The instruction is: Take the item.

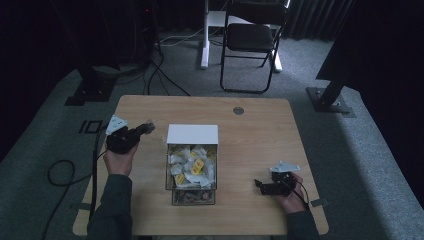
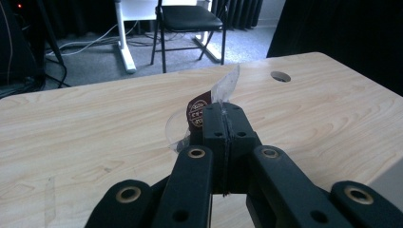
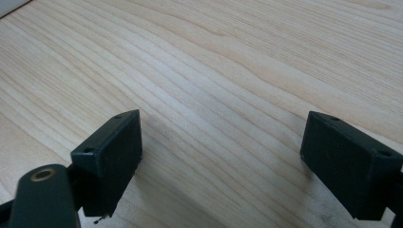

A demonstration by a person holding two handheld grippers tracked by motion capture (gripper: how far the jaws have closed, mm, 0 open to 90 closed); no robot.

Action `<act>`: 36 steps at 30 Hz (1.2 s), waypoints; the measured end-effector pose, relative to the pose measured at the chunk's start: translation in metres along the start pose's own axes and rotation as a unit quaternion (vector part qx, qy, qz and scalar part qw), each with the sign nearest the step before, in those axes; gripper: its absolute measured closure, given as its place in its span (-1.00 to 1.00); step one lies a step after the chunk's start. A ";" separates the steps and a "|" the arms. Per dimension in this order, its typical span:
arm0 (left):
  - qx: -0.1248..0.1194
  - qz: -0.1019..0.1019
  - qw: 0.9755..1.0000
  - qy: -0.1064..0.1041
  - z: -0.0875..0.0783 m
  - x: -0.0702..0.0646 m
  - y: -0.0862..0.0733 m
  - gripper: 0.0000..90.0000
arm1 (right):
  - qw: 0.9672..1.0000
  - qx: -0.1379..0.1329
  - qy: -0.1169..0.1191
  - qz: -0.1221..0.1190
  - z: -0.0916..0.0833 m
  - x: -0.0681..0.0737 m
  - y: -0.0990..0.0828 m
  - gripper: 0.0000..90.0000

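A clear plastic sachet with a dark red round label stands pinched in the left claw, its long axis roughly upright, its free tip pointing up and away toward the far edge of the bench. In the high view the left claw sits left of a clear box with a white lid, filled with white and yellow sachets. The right claw is spread wide over bare wood; in the high view the right claw rests near the box's lower right corner. A black folding chair stands beyond the bench.
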State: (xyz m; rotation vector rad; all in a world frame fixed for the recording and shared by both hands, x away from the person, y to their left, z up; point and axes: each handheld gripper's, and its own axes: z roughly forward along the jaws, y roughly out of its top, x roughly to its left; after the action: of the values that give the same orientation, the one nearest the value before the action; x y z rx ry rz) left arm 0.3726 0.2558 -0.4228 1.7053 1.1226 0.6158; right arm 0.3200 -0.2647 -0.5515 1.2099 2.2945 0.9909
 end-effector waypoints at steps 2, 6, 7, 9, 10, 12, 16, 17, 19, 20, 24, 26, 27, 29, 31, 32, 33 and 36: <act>-0.004 -0.003 1.000 -0.002 0.002 -0.001 0.001 1.00 | 1.000 0.000 0.000 0.000 0.000 0.000 0.000 -0.70; -0.001 0.000 1.000 -0.001 0.008 -0.003 0.003 1.00 | 1.000 0.000 0.000 0.000 0.000 0.000 0.000 -0.70; -0.001 0.001 1.000 -0.001 0.009 -0.003 0.004 1.00 | 1.000 0.000 0.000 0.000 0.000 0.000 0.000 -0.70; -0.001 0.001 1.000 0.002 0.013 -0.003 0.006 1.00 | 1.000 0.000 0.000 0.000 0.000 0.000 0.000 -0.70; -0.003 -0.001 1.000 0.004 0.015 -0.004 0.006 1.00 | 1.000 0.000 0.000 0.000 0.000 0.000 0.000 -0.70; -0.004 -0.003 1.000 0.005 0.018 -0.004 0.007 1.00 | 1.000 0.000 0.000 0.000 0.000 0.000 0.000 -0.70; -0.005 -0.007 1.000 0.006 0.026 -0.005 0.009 1.00 | 1.000 0.000 0.000 0.000 0.000 0.000 0.000 -0.70; -0.002 -0.005 1.000 0.009 0.029 -0.005 0.010 1.00 | 1.000 0.000 0.000 0.000 0.000 0.000 0.000 -0.70; 0.000 -0.004 1.000 0.013 0.034 -0.006 0.010 1.00 | 1.000 0.000 0.000 0.000 0.000 0.000 0.000 -0.70; 0.002 -0.002 1.000 0.015 0.036 -0.006 0.010 1.00 | 1.000 0.000 0.000 0.000 0.000 0.000 0.000 -0.70; 0.006 -0.004 1.000 0.021 0.044 -0.004 0.011 1.00 | 1.000 0.000 0.000 0.000 0.000 0.000 0.000 -0.70; 0.008 -0.007 1.000 0.022 0.047 -0.003 0.012 1.00 | 1.000 0.000 0.000 0.000 0.000 0.000 0.000 -0.70; 0.010 -0.006 1.000 0.024 0.049 -0.003 0.011 1.00 | 1.000 0.000 0.000 0.000 0.000 0.000 0.000 -0.70; 0.013 -0.008 1.000 0.026 0.052 -0.002 0.011 1.00 | 1.000 0.000 0.000 0.000 0.000 0.000 0.000 -0.70; 0.014 -0.012 1.000 0.025 0.055 -0.001 0.010 1.00 | 1.000 0.000 0.000 0.000 0.000 0.000 0.000 -0.70; 0.015 -0.013 0.999 0.025 0.056 -0.001 0.009 0.99 | 1.000 0.000 0.000 0.000 0.000 0.000 0.000 -0.70; 0.016 -0.015 0.999 0.026 0.058 0.000 0.009 0.99 | 1.000 0.000 0.000 0.000 0.000 0.000 0.000 -0.70; 0.017 -0.018 0.999 0.028 0.060 0.000 0.008 0.99 | 1.000 0.000 0.001 -0.002 0.000 0.000 0.000 -0.70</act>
State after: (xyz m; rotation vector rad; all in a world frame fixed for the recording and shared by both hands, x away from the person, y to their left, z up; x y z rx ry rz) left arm 0.4241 0.2280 -0.4394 1.7030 1.2060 0.6285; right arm 0.3197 -0.2652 -0.5515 1.2059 2.2971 0.9908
